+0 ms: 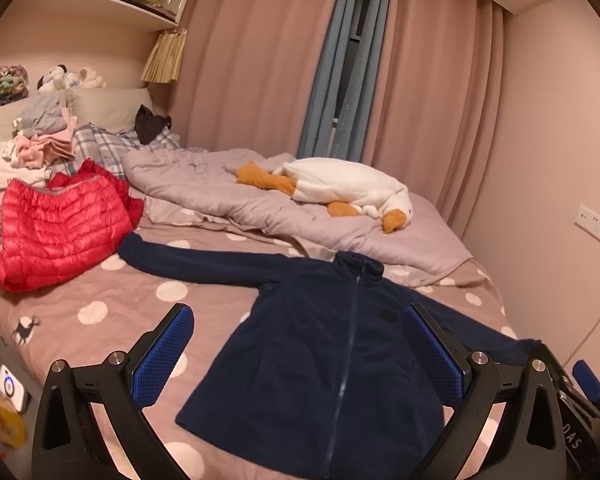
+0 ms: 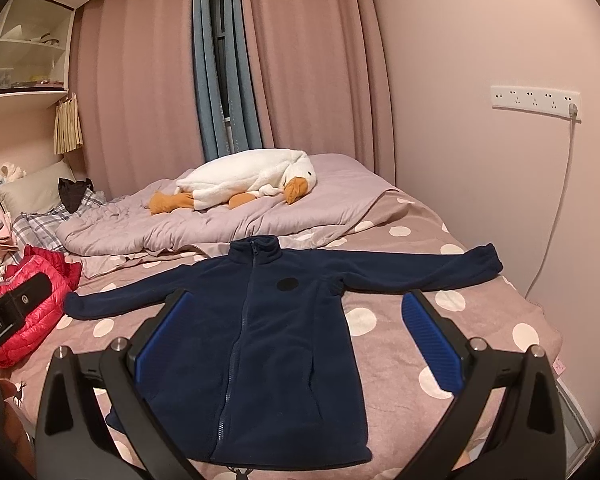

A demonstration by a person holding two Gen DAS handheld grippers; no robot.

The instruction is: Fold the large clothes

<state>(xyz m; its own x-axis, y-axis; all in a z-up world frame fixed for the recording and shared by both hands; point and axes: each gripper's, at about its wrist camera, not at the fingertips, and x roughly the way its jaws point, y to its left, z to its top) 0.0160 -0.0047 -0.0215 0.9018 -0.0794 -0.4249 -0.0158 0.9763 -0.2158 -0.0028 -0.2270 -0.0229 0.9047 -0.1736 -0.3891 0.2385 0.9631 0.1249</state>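
Pink curtains [image 2: 140,80] and a pink wall close off the far side of a bed [image 2: 480,320] covered in a dotted mauve sheet.

Both pairs of tongs hang above the near edge of the bed, spread wide and holding nothing. The left tongs [image 1: 300,356] frame the lower body of a navy fleece jacket [image 1: 320,360]; the right tongs [image 2: 296,344] frame the same jacket [image 2: 260,340] from a spot further right. The jacket lies flat and face up directly ahead of both, zipped, collar pointing away, hem nearest the tongs, sleeves stretched out to either side. In the left view, one blue pad [image 1: 162,356] sits over bare sheet left of the jacket and the other pad overlaps its right side.

Ahead and left of the left tongs lies a red puffer jacket [image 1: 60,232], just beside the navy sleeve's cuff; whether they touch I cannot tell. Beyond it is a pile of folded clothes [image 1: 40,148] against the pillows [image 1: 108,108]. Straight ahead, past the collar, a rumpled lilac quilt [image 2: 220,220] carries a white plush goose [image 2: 244,180]. Right of the right tongs, a socket strip [image 2: 536,100] is on the wall with a cable hanging from it.
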